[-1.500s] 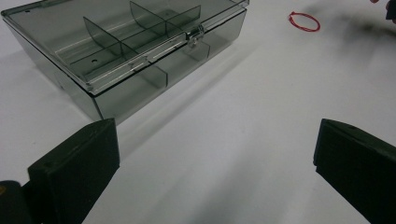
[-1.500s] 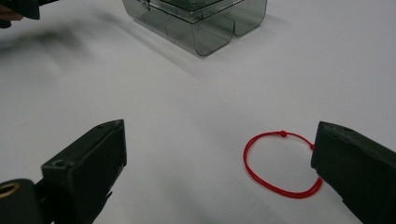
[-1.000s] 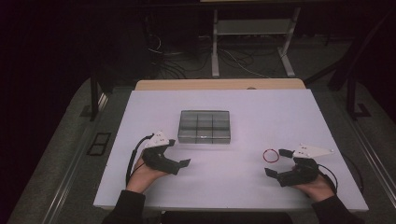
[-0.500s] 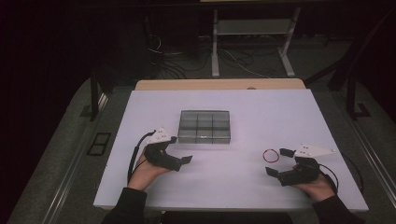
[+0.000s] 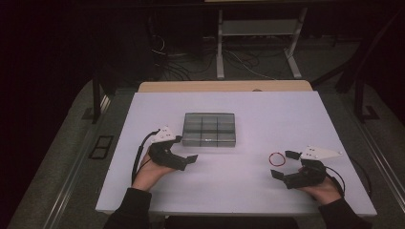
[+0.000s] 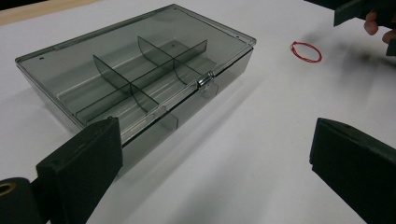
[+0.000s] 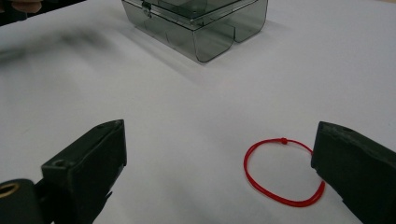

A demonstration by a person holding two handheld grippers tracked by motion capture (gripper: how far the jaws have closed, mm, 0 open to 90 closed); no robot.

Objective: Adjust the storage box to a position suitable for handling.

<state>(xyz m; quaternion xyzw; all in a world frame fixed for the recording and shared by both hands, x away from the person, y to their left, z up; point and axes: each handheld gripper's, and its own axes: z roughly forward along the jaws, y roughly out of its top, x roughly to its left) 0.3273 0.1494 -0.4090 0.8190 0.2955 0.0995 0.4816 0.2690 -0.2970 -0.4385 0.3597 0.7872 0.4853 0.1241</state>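
High view: red string loop (image 5: pixel 276 159) lies on white bench (image 5: pixel 248 191), just beside right gripper (image 5: pixel 285 164), fingers apart. Closed compartment box (image 5: pixel 209 129) far-centre; left gripper (image 5: pixel 187 153) open nearby. Step: approach; next, likely close on loop.

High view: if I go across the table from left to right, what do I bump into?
Left claw → smoky clear box with its lid shut → red string loop → right claw, open beside the loop.
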